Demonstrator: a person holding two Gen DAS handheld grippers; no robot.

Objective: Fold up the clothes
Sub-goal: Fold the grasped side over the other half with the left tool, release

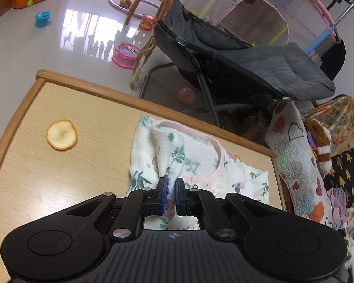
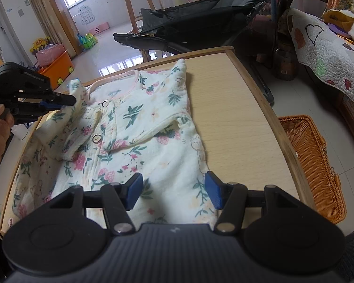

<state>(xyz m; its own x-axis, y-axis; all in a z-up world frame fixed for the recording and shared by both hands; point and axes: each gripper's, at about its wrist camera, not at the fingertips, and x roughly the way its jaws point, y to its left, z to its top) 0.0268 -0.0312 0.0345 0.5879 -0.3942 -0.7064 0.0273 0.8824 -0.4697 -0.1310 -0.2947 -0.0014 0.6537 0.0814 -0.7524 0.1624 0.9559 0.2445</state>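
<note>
**Right wrist view: floral garment lengthwise on the table**

The floral garment (image 2: 139, 127) lies on the wooden table (image 2: 243, 108), collar at the far edge, long axis running toward the camera. The left gripper (image 1: 171, 192) is clamped on its sleeve (image 2: 76, 94). The right gripper (image 2: 173, 192) hovers over the near hem, jaws apart.

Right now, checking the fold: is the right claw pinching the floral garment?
No: the right claw stands open over the floral garment, its pads apart.

A cream floral baby garment (image 2: 139, 127) lies spread face-up on the counter (image 2: 236, 108), one sleeve (image 2: 76, 94) lifted.
</note>
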